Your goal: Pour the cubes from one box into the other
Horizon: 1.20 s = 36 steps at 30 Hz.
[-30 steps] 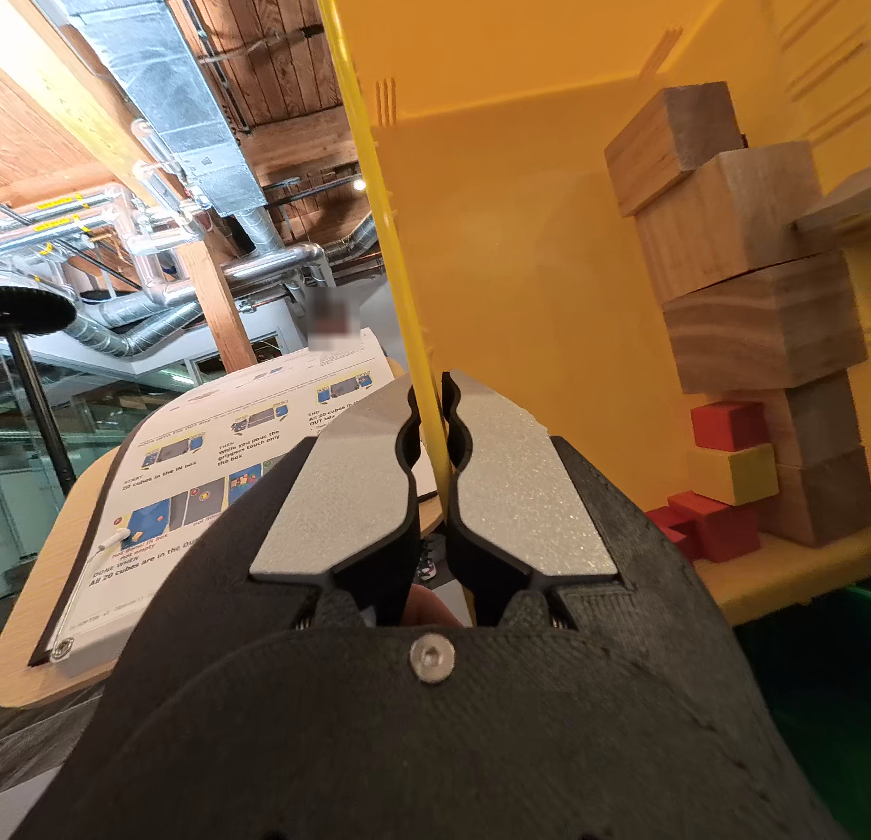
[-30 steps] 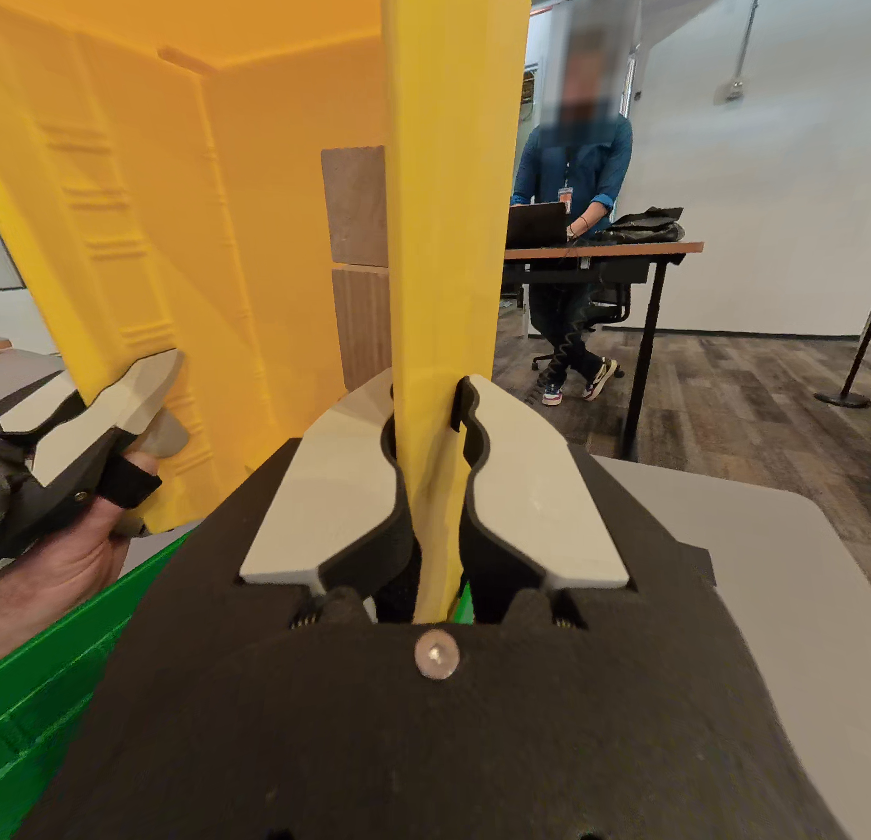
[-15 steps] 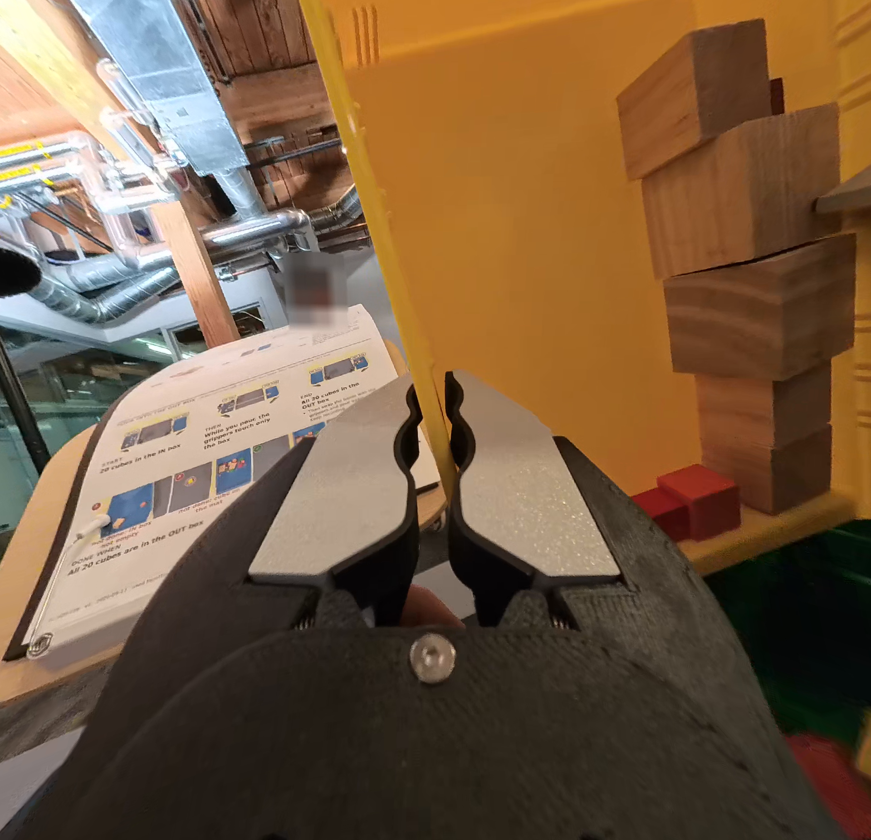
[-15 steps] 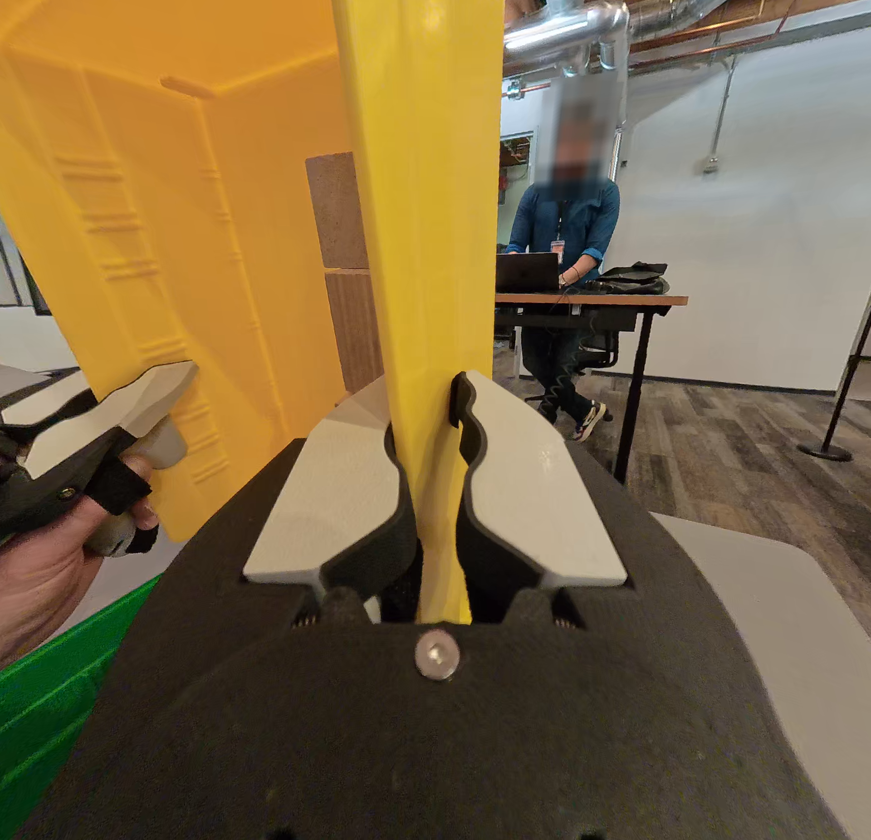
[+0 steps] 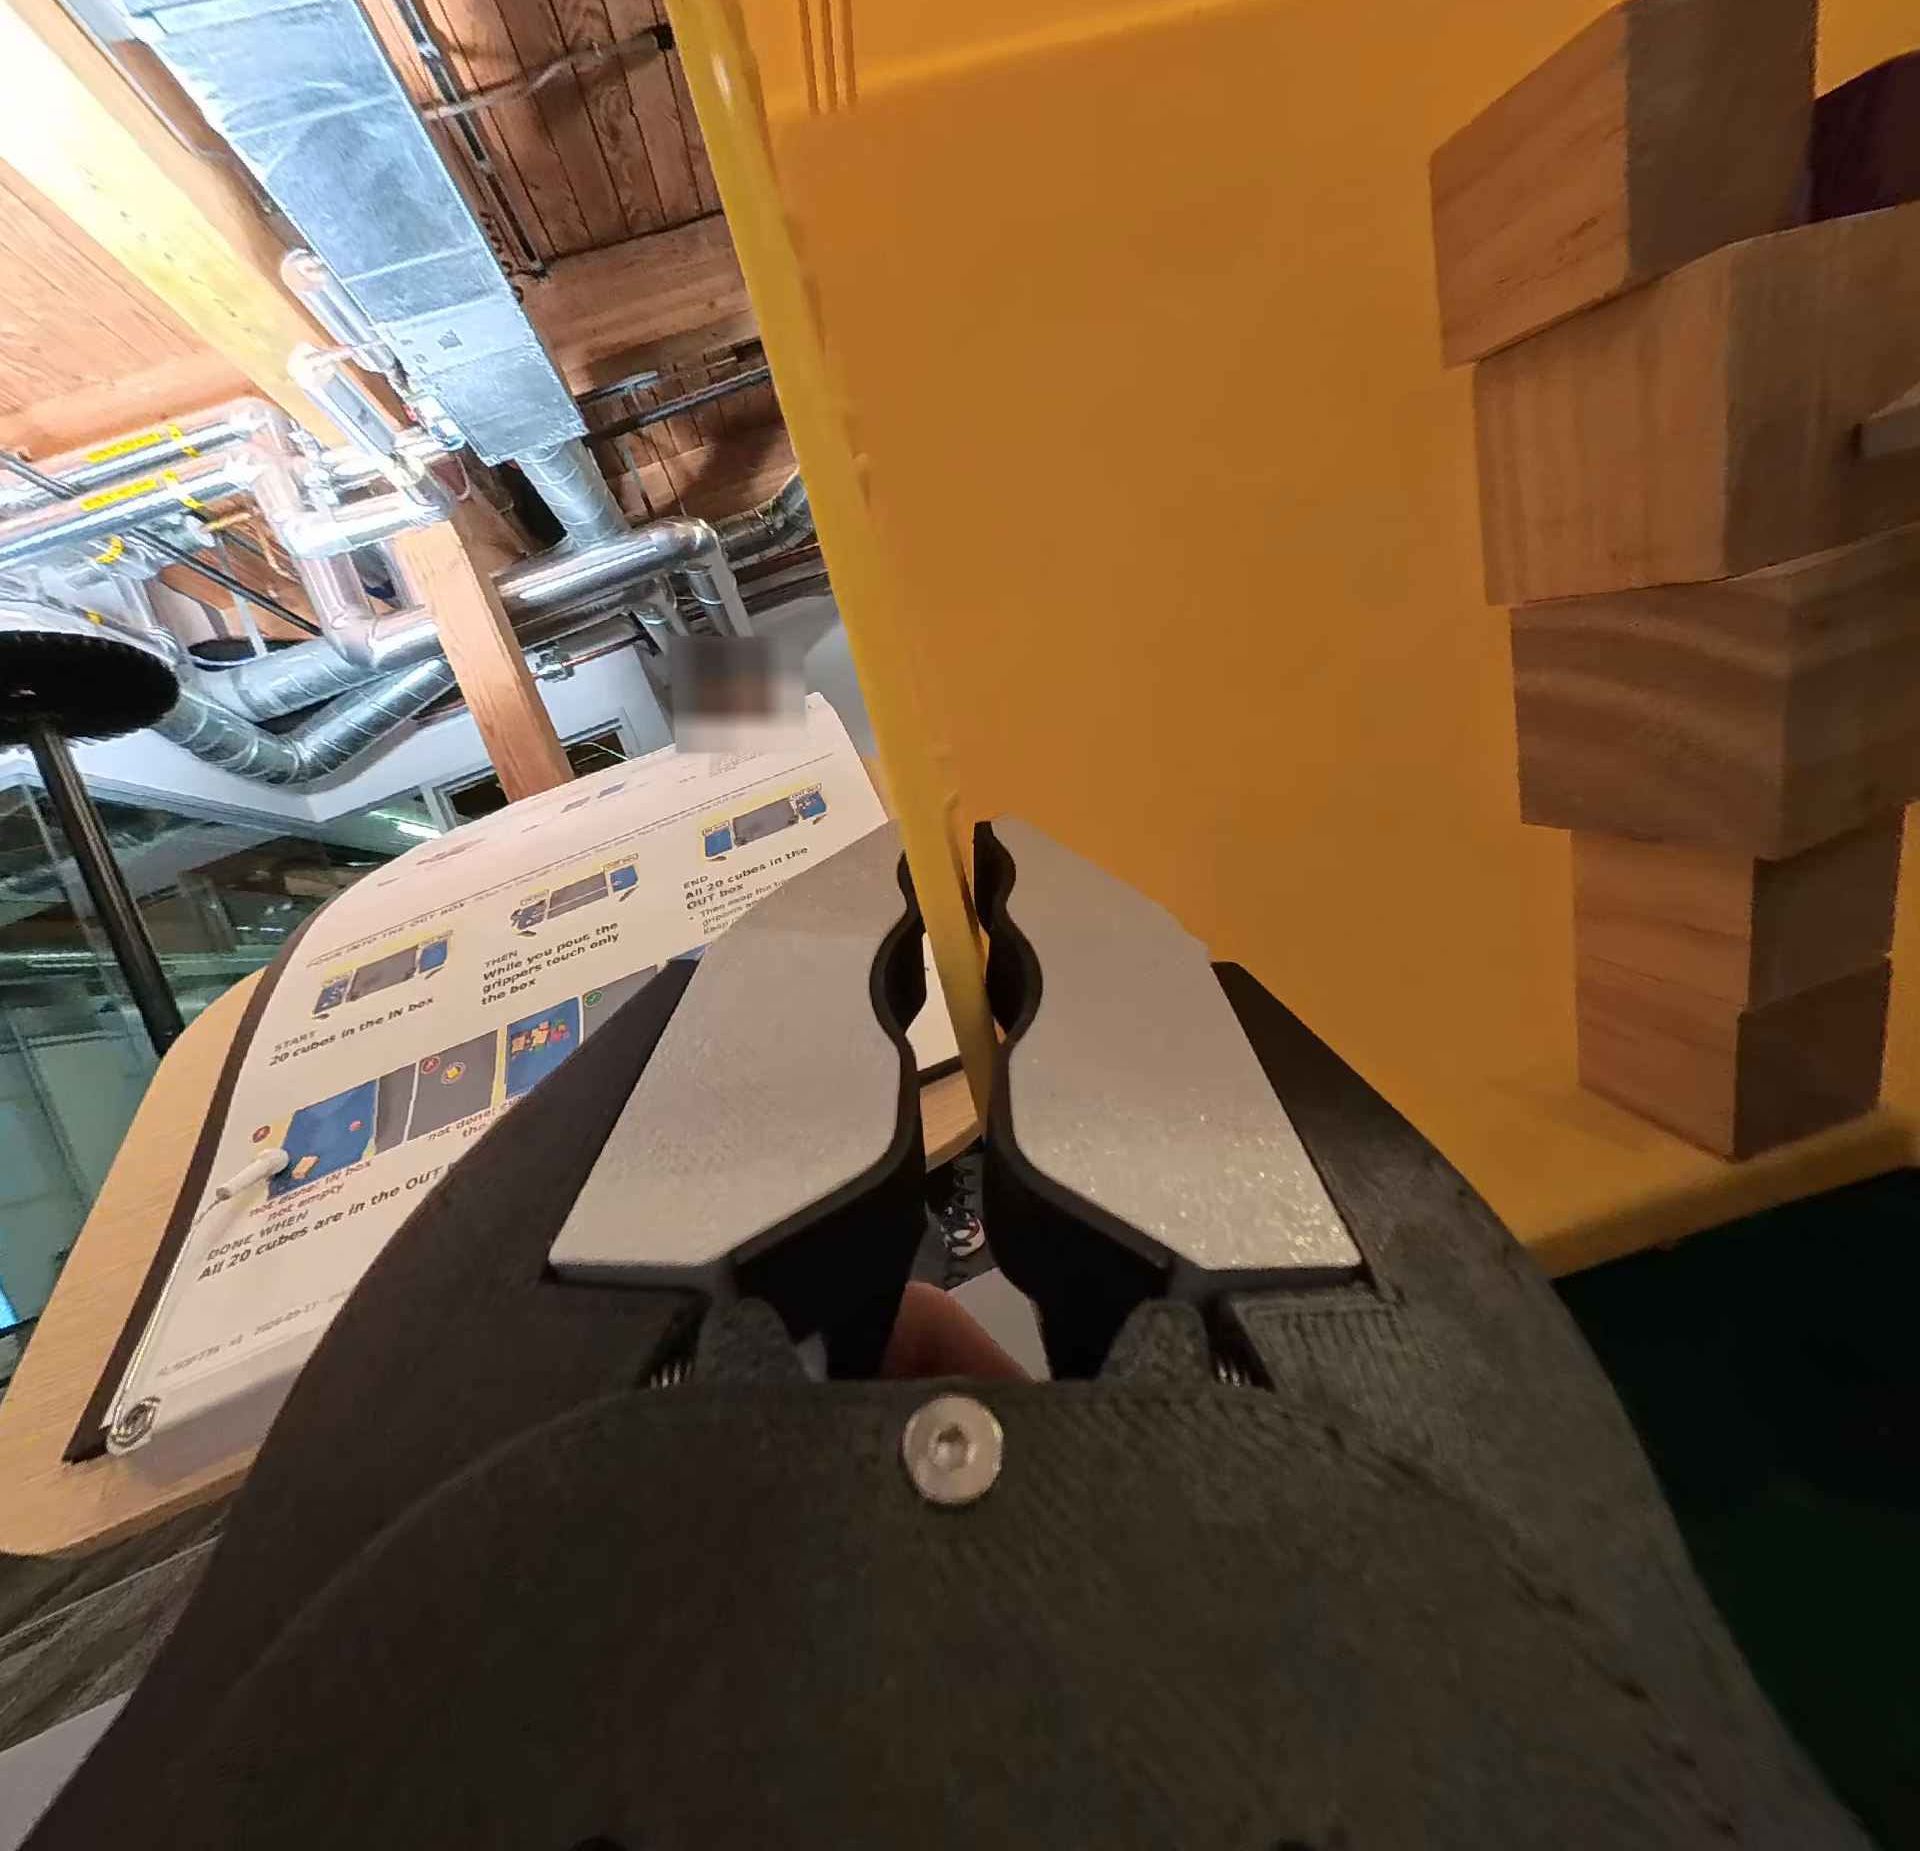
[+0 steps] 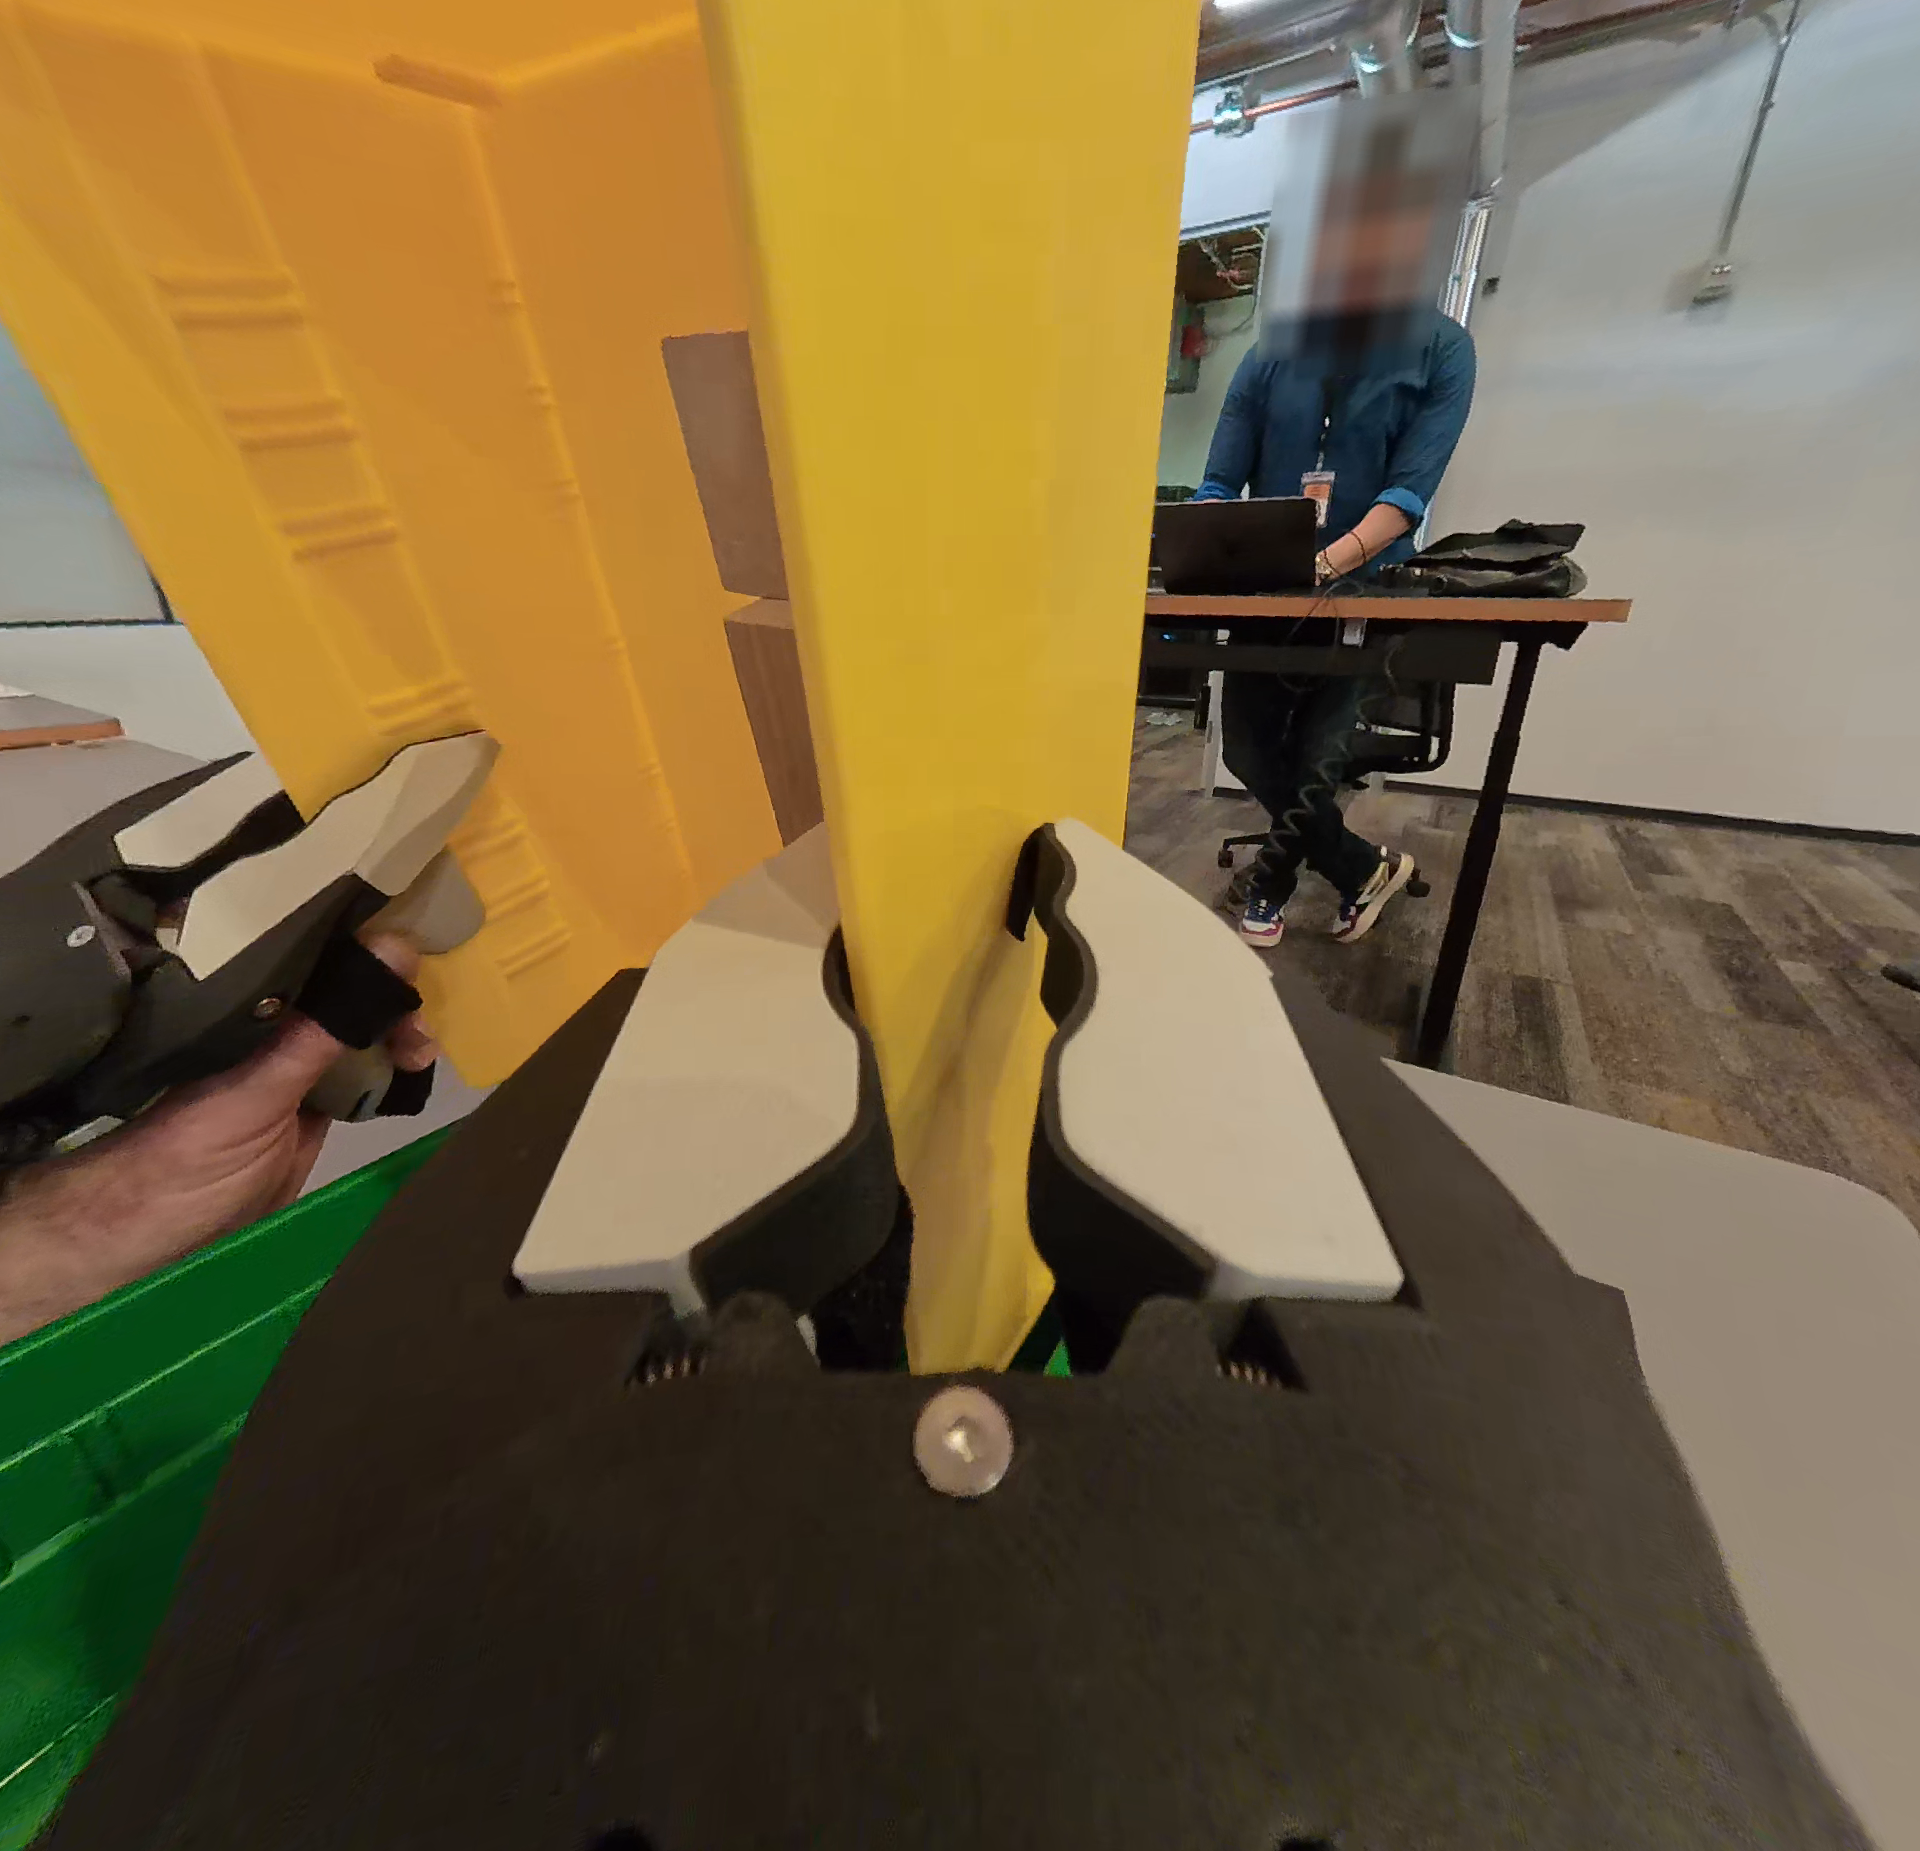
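The yellow box [image 5: 1143, 554] is tipped steeply, its open side facing me. My left gripper [image 5: 948, 866] is shut on its thin left wall. My right gripper [image 6: 940, 866] is shut on its right wall [image 6: 956, 399]. Several wooden cubes [image 5: 1704, 721] sit stacked along the box's right inner side and rest on its lower rim; they also show in the right wrist view [image 6: 743, 513]. The green box [image 6: 114, 1469] lies below the yellow box. The left gripper also shows in the right wrist view [image 6: 436, 814], held by a hand.
An instruction sheet [image 5: 436, 1053] lies on a wooden table [image 5: 62, 1313] at left. The grey tabletop [image 6: 1714, 1386] is at right. A person [image 6: 1340, 554] stands at a desk [image 6: 1382, 617] with a laptop beyond it.
The yellow box has tipped further up. The small red and yellow cubes at its lower rim have slid out of it; only the wooden cubes stay.
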Tool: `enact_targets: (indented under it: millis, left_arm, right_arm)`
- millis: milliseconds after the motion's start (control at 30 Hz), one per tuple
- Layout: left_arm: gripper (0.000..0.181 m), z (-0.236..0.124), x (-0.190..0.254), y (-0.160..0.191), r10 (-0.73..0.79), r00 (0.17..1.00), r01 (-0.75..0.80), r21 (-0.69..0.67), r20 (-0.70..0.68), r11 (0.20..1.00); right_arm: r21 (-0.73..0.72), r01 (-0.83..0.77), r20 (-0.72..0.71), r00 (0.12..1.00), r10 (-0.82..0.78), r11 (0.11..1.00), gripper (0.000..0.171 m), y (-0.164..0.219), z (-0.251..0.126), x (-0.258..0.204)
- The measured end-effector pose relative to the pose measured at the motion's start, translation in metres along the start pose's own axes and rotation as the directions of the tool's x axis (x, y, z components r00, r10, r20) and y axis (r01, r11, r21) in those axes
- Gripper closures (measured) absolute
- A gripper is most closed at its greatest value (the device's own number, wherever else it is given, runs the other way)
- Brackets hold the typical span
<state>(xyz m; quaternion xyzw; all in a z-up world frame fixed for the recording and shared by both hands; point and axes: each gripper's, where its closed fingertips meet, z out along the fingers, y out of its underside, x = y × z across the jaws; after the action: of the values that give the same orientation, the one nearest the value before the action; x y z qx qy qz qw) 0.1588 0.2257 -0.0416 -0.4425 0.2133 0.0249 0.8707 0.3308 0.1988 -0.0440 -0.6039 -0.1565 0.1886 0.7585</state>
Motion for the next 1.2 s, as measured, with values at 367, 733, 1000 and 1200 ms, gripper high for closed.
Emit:
enact_targets:
  millis: [367, 733, 1000, 1200]
  left_arm:
    - [0.176, 0.002, -0.001, 0.003, 0.013, 1.000, -0.013, -0.008, 0.015, 1.000]
    - [0.176, 0.001, 0.000, 0.007, 0.035, 0.999, -0.035, -0.015, 0.017, 0.999]
    - [0.175, -0.002, 0.003, 0.006, 0.031, 0.999, -0.031, 0.012, -0.023, 0.999]
    - [0.177, -0.007, 0.003, 0.006, 0.057, 0.998, -0.056, 0.015, -0.038, 0.998]
  right_arm:
    - [-0.071, 0.082, -0.023, 0.996, -0.083, 0.994, 0.145, 0.005, 0.001, -0.001]
    - [-0.104, 0.136, -0.032, 0.990, -0.140, 0.985, 0.146, 0.010, 0.001, 0.000]
    - [-0.060, 0.136, 0.015, 0.991, -0.135, 0.989, 0.145, 0.013, -0.011, -0.006]
    - [-0.174, 0.168, 0.045, 0.986, -0.162, 0.970, 0.140, 0.036, -0.017, -0.011]
